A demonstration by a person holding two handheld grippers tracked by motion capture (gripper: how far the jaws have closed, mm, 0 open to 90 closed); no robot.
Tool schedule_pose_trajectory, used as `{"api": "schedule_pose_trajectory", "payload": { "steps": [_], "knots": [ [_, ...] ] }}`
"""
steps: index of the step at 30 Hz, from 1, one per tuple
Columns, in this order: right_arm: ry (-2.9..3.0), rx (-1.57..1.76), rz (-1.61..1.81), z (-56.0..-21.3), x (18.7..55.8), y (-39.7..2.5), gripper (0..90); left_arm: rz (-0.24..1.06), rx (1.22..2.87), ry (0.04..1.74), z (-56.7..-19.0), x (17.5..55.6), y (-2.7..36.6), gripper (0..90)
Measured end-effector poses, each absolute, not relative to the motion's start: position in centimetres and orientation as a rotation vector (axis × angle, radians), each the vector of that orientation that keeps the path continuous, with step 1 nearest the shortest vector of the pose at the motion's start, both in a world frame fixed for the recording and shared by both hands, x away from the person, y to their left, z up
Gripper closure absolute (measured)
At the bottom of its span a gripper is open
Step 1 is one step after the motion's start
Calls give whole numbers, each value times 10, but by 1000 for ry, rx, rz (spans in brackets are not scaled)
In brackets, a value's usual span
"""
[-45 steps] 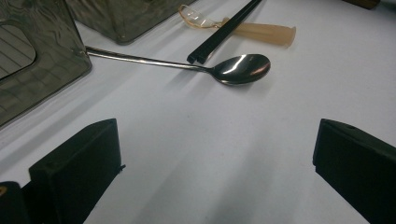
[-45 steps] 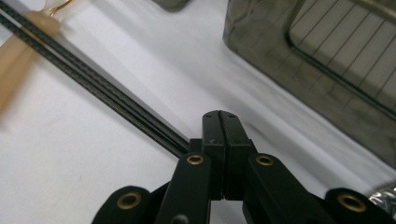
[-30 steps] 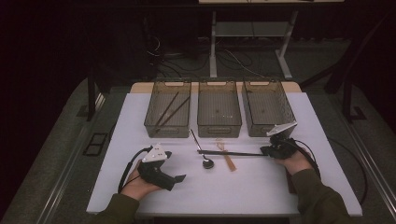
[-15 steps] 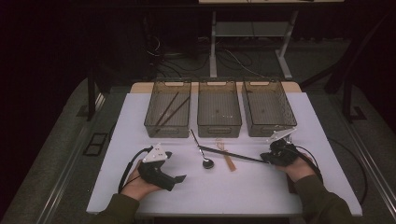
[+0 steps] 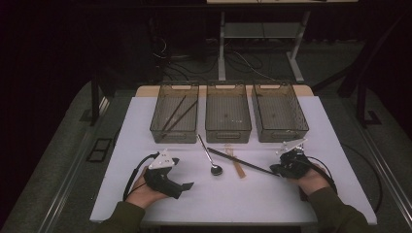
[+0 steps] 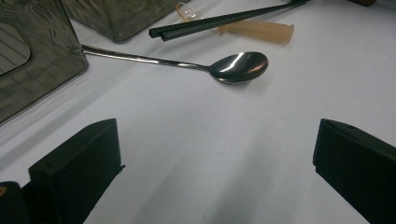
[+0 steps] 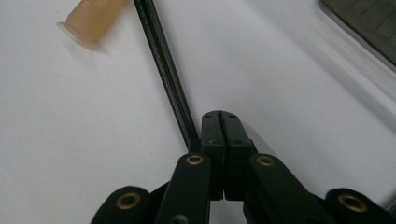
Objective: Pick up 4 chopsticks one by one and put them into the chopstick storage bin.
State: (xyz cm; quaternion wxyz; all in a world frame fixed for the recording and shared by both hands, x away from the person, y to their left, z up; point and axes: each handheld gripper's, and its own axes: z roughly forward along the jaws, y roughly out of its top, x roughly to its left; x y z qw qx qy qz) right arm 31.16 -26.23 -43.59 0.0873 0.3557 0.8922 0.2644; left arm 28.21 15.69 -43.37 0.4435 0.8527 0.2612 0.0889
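The right gripper (image 7: 219,116) is lying with its fingers pressed together, the black chopsticks (image 5: 240,162) touching their left side and stretching toward 10 o'clock on the table (image 5: 252,199). The left gripper (image 5: 187,185) is resting at 7 o'clock, fingers spread wide, facing the spoon (image 6: 210,67).

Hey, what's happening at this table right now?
A person is working with two handheld grippers at a white table. The right gripper has its jaws closed at the near end of a pair of black chopsticks, apparently beside rather than around them. The left gripper rests open, pointing toward a metal spoon. Three trays stand behind.
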Motion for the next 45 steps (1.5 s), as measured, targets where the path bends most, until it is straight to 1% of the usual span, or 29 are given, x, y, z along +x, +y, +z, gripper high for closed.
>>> {"api": "schedule_pose_trajectory", "payload": {
  "steps": [4,12,17,21,30,45],
  "knots": [
    [2661,1059,790,-436,312,-262,885,221,2113,649,-434,282,157,0],
    [2632,1076,878,-430,314,-265,752,221,2113,643,-433,282,157,0],
    [2622,998,1018,-420,313,-262,724,221,2109,647,-434,281,156,0],
    [2647,901,1073,-418,312,-251,723,222,2114,646,-434,282,156,1],
    [2701,802,1069,-425,317,-226,747,219,2114,646,-434,282,156,0],
    [2707,758,1055,-429,323,-216,766,216,2115,646,-434,282,156,1]
  ]
}}
